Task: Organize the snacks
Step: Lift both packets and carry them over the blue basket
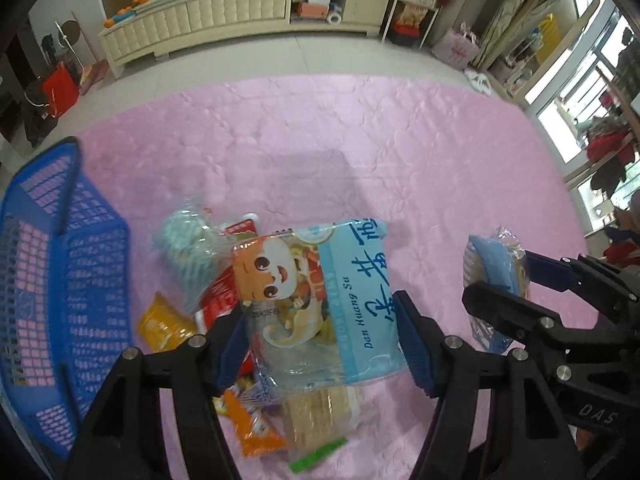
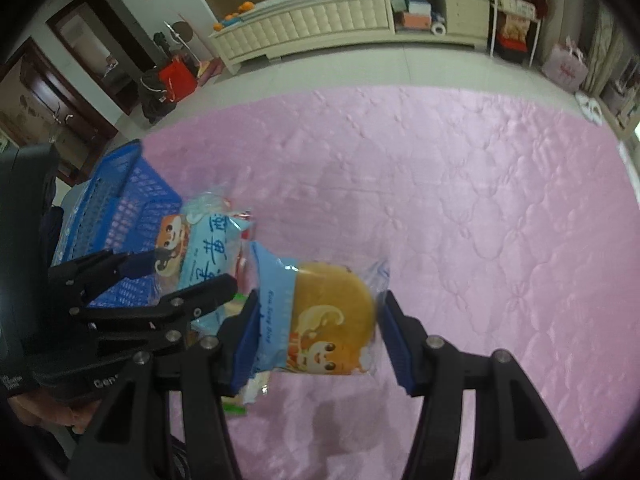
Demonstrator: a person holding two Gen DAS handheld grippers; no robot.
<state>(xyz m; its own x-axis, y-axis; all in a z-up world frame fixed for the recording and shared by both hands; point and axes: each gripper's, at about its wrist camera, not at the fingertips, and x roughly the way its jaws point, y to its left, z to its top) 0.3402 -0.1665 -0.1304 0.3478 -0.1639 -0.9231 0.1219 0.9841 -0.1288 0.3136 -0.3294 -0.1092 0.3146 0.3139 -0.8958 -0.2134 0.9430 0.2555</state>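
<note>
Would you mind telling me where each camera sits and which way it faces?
Left wrist: on the left hand-held gripper, looking steeply down at its blue pastry pack over a snack pile and pink quilt; own fingers show.
Right wrist: on the right hand-held gripper, looking down at its cake pack; own fingers show.
Shared: the basket, both packs, the cabinet, each other's gripper.

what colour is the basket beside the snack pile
Blue, a plastic lattice basket; it shows best in the left wrist view, left of the snacks.
</note>
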